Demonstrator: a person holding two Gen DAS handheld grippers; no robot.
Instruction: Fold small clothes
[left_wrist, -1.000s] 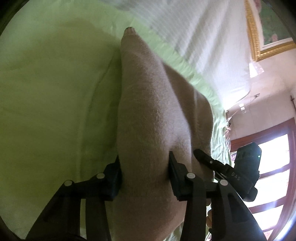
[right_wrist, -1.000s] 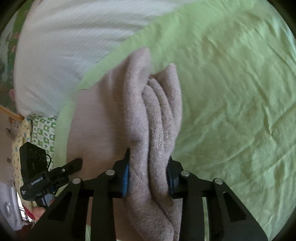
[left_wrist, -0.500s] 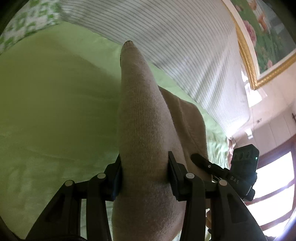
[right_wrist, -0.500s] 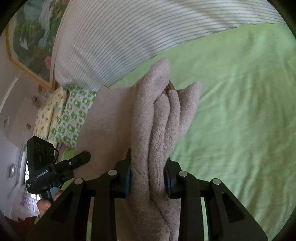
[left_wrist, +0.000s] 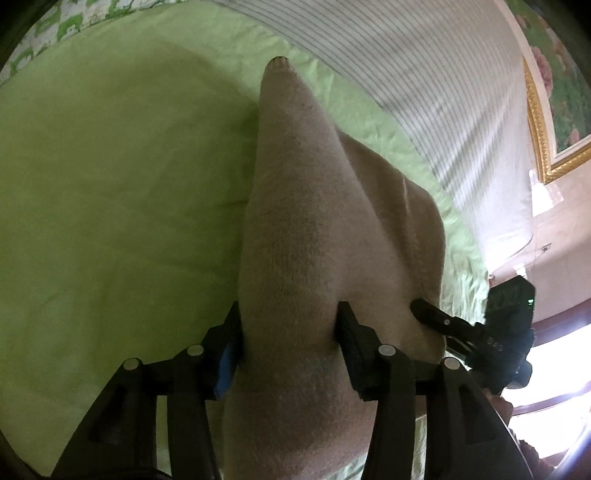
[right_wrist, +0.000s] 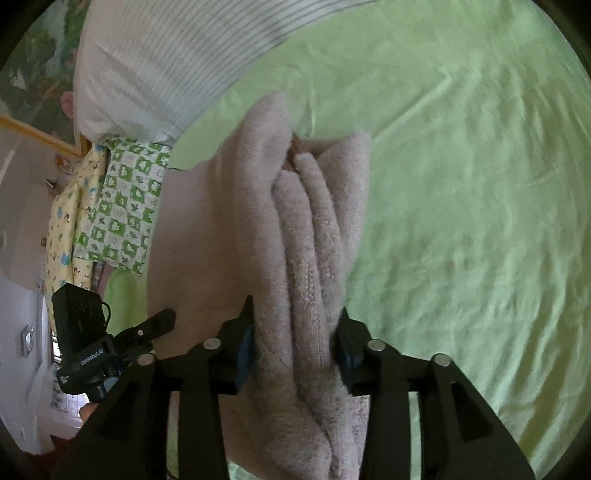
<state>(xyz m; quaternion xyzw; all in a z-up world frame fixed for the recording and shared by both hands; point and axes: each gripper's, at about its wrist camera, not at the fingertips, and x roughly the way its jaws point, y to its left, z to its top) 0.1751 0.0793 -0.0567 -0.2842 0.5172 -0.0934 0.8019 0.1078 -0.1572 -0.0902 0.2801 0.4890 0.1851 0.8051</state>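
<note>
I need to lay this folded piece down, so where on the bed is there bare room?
Bare green sheet lies open right of the beige garment in the right wrist view, and left of it in the left wrist view. It is crowded toward the striped pillow and the patterned cloths.

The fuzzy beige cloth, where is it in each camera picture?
Left wrist view: the beige cloth fills the middle, running up from between the jaws to a point near the top.
Right wrist view: the beige cloth is bunched in folds at the centre, between the jaws.
Shared landmark: the green bedsheet under it, with the striped pillow behind.
</note>
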